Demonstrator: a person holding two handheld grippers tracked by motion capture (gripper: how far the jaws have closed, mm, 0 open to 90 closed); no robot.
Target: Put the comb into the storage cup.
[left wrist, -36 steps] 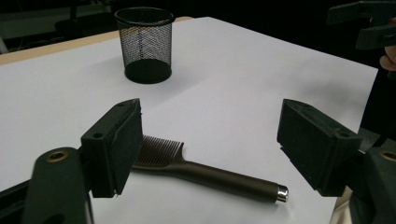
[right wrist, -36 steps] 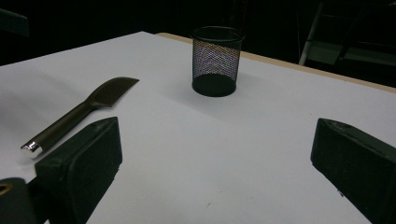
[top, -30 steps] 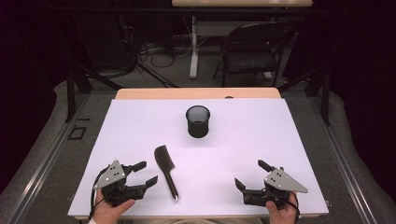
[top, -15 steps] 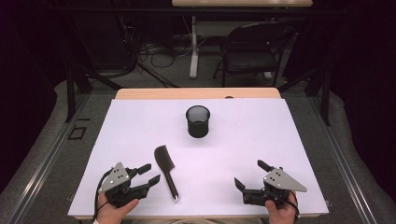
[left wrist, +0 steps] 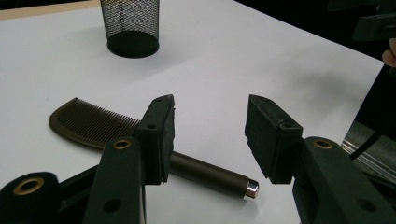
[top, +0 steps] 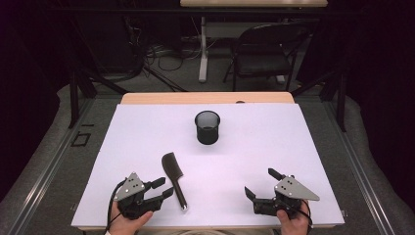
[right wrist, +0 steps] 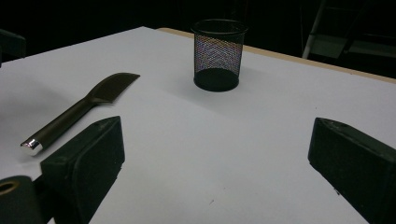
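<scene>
Fingers of the left gripper (top: 164, 188) have just been closing beside the comb (top: 173, 176) handle, nothing clamped yet; right gripper (top: 258, 188) is held wide apart, idle.

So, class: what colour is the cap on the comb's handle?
Shiny silver cap, clearest in the left gripper view.

Bright, evenly lit white table (top: 303, 147) against dark surroundings; soft faint shadows, slightly grainy close views.
</scene>
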